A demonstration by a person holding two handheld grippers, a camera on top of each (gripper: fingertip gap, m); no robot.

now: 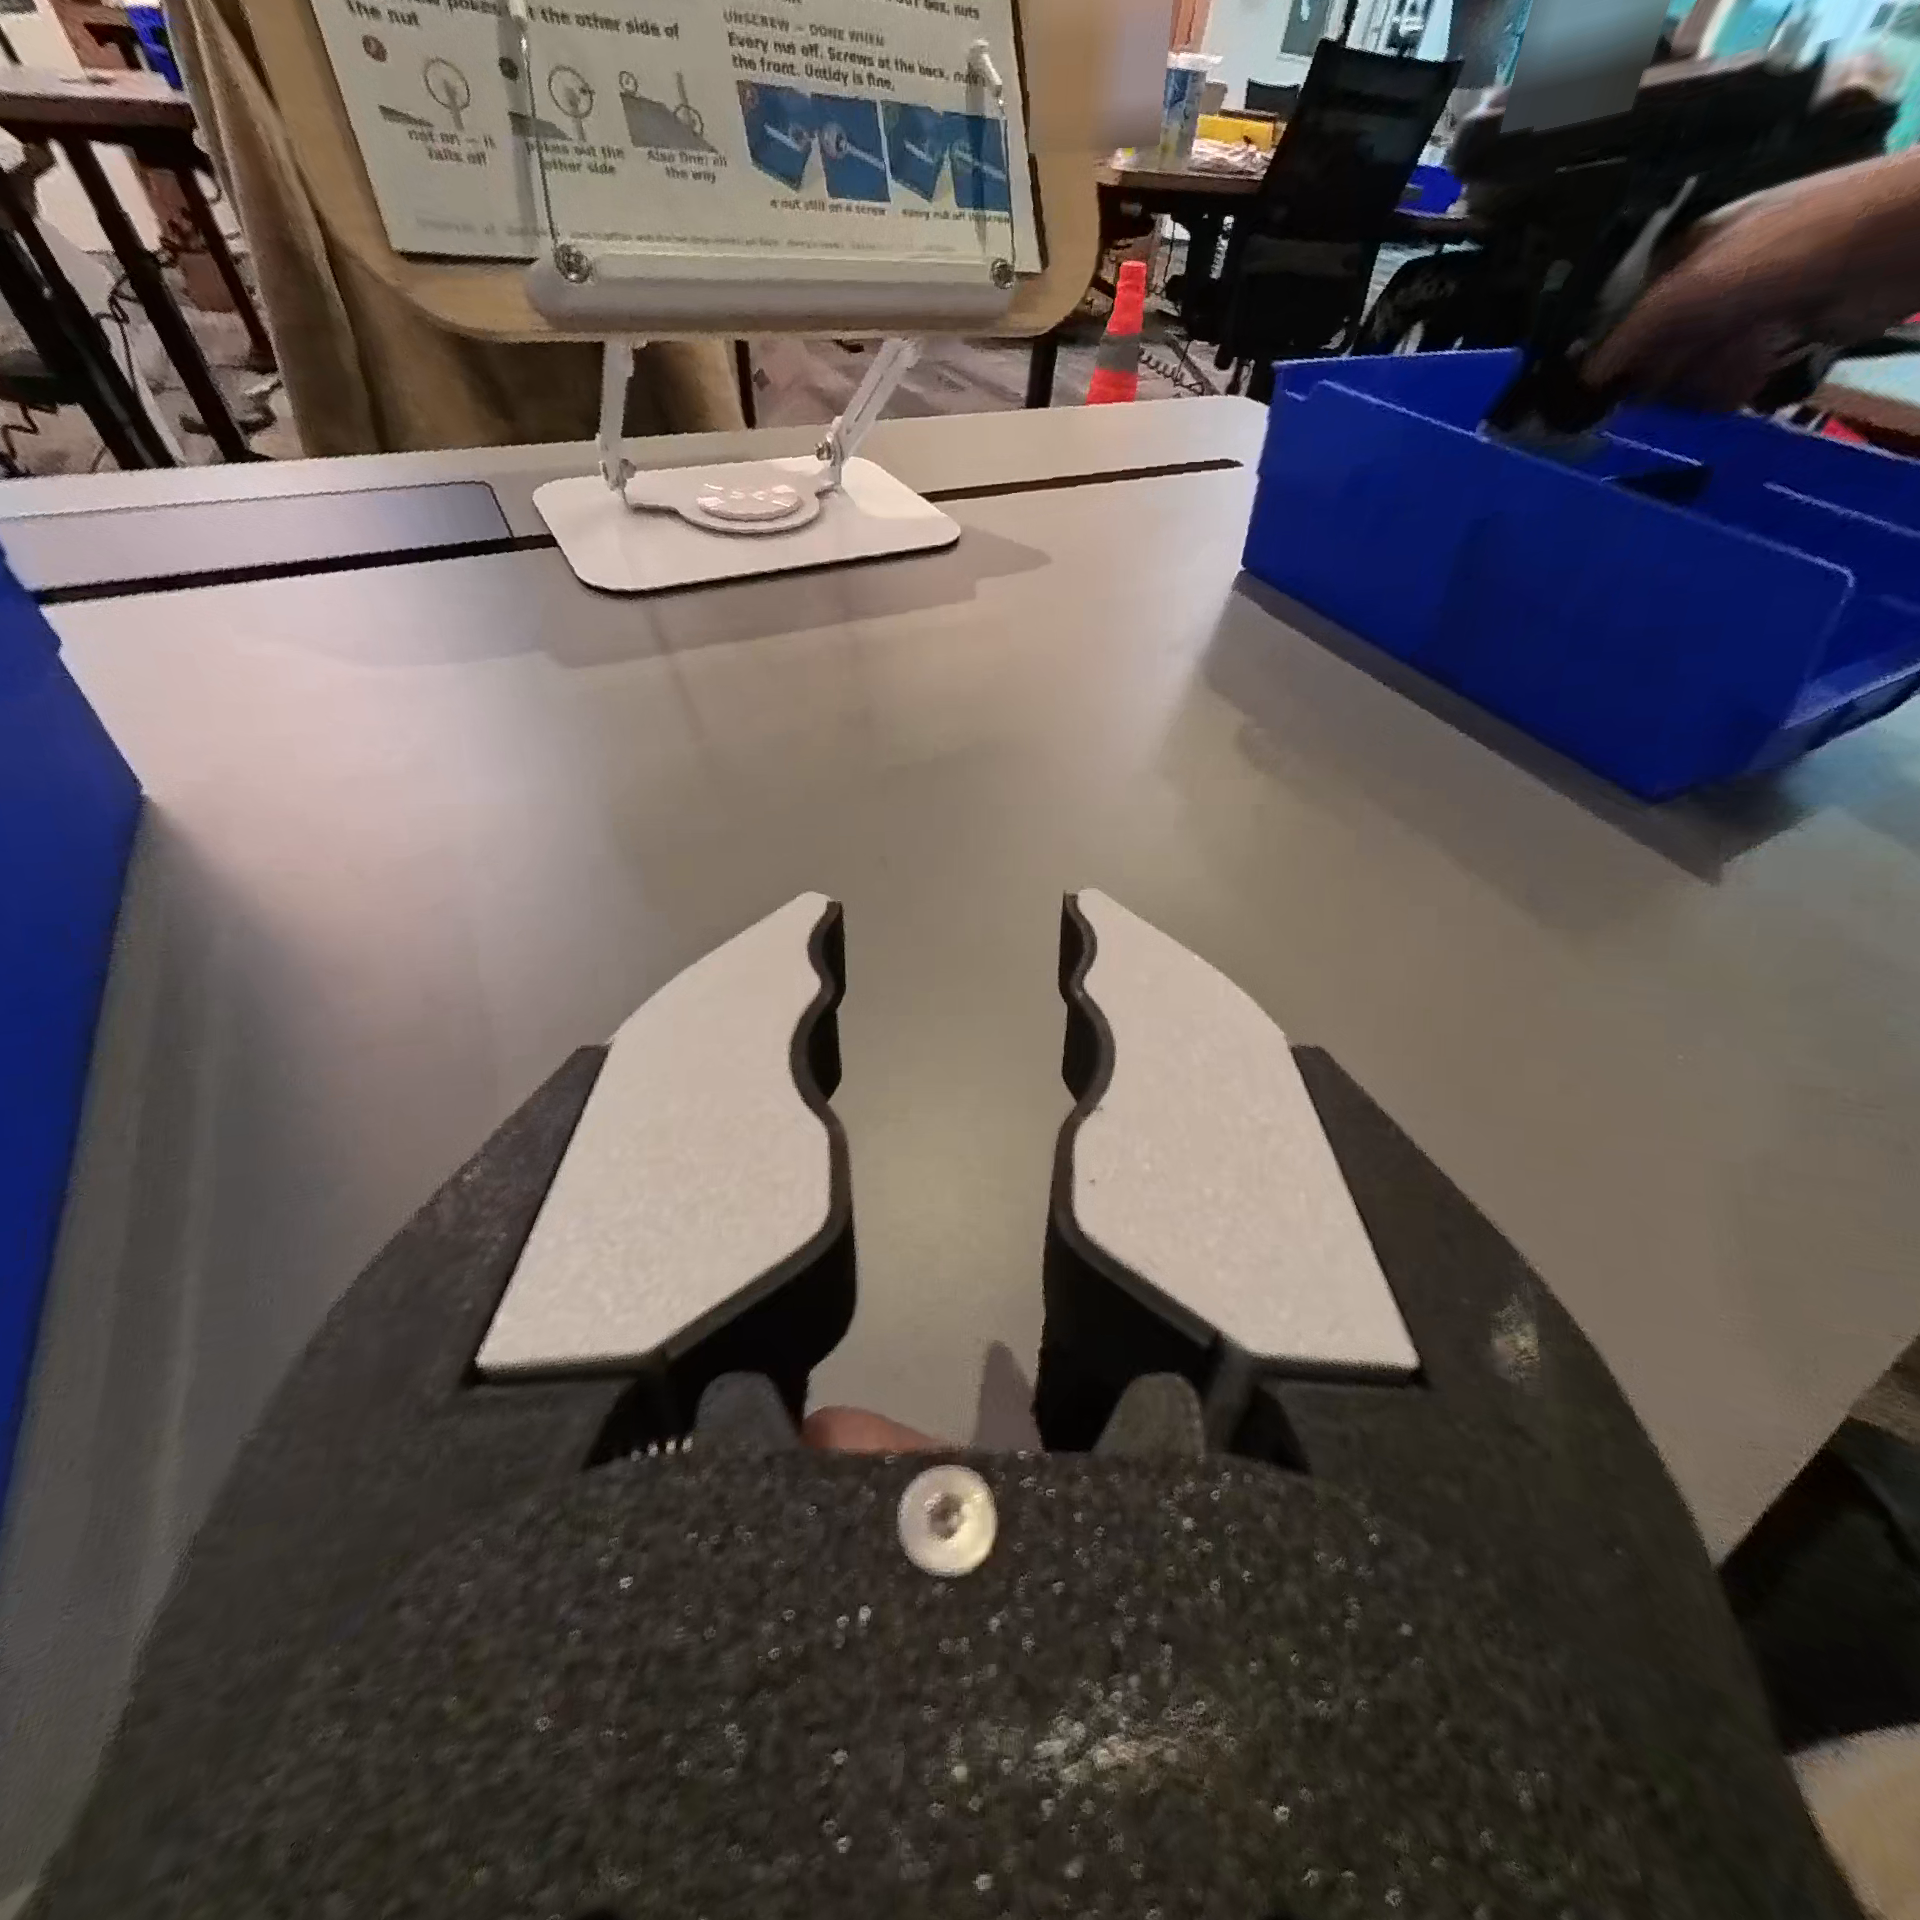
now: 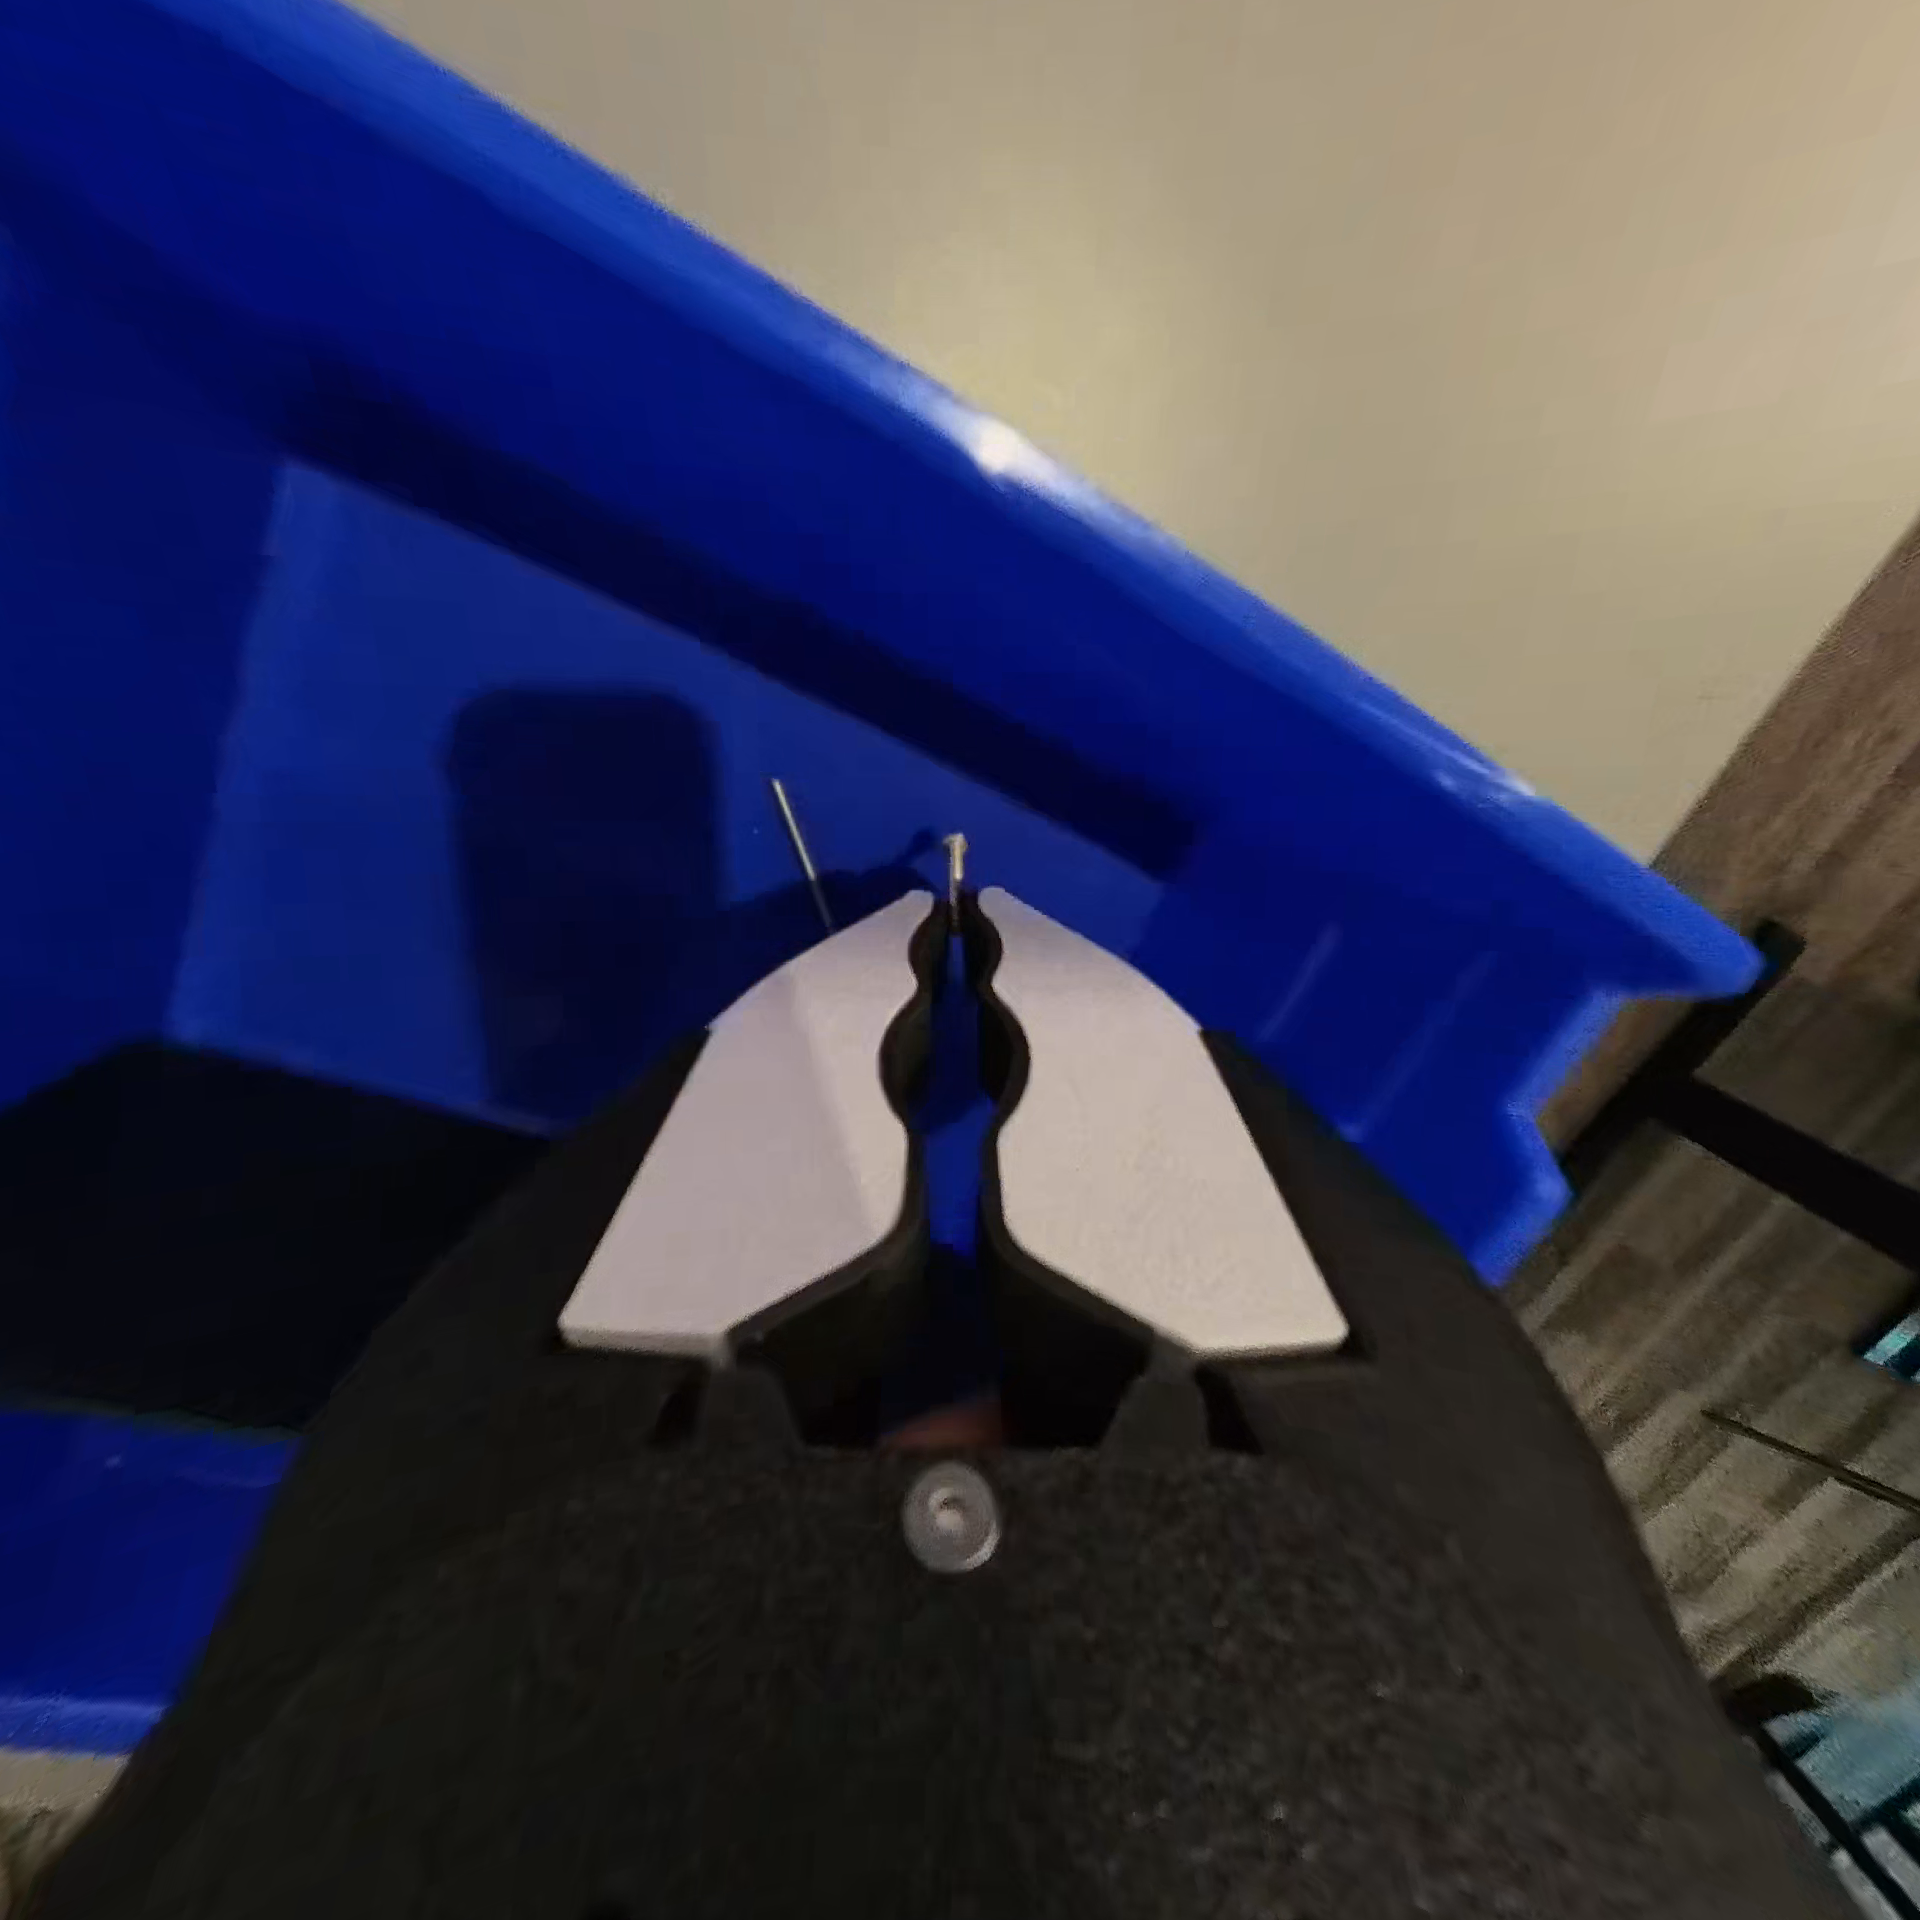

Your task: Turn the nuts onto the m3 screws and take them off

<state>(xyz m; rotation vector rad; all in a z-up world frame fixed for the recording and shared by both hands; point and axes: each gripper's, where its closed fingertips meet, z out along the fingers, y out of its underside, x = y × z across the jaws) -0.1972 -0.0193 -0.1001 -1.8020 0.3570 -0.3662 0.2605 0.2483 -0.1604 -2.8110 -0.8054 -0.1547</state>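
Note:
My right gripper (image 2: 954, 906) is inside a blue bin (image 2: 1195, 665), shut on a small silver M3 screw (image 2: 954, 860) whose end sticks out past the fingertips. A second thin screw (image 2: 802, 854) lies just to the left on the bin floor. In the left wrist view the right gripper (image 1: 1548, 421) shows far off, dipped into the blue divided bin (image 1: 1558, 582) and held by a hand (image 1: 1745, 291). My left gripper (image 1: 951, 920) is open and empty above the grey table (image 1: 727, 790). No nut is visible.
A white stand (image 1: 743, 520) with an instruction sheet (image 1: 686, 125) is at the table's back middle. Another blue bin edge (image 1: 57, 831) is at far left. An orange cone (image 1: 1120, 332), chairs and tables lie beyond. About 55 centimeters separates my left fingertips from my right.

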